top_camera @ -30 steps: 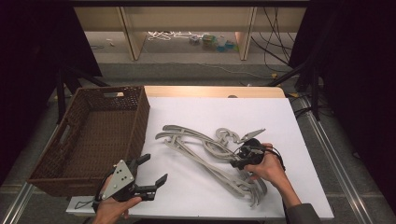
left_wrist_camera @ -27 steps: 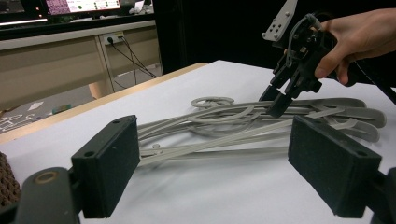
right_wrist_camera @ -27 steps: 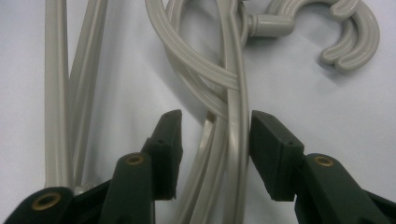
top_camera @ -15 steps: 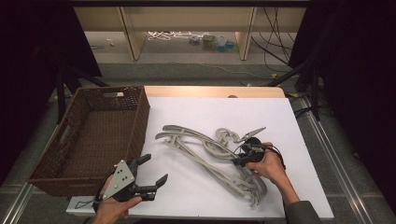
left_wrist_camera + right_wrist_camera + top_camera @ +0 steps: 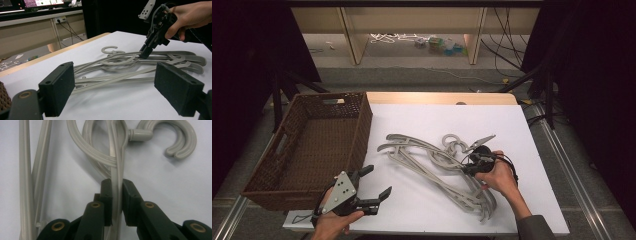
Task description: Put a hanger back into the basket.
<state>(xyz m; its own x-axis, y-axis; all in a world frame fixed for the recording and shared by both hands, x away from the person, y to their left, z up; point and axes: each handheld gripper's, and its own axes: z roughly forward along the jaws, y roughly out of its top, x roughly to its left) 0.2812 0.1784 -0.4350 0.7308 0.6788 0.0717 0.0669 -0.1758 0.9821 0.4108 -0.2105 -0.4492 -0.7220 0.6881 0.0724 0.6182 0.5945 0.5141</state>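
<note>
Left gripper [image 5: 371, 187]: held just above the near left part of the white table [image 5: 512, 115], beside the wicker basket [image 5: 307, 145]. Jaws stand wide apart, nothing between the pads, nothing touched. Grey hangers [image 5: 437, 167]: tangled pile lying flat at mid-table, hooks toward the far side, well apart from the left gripper. Right gripper [image 5: 115, 185]: tips down on the pile near its hooks. Jaws have just been closing and now pinch one thin hanger bar [image 5: 117, 167], pads pressing both sides.
</note>
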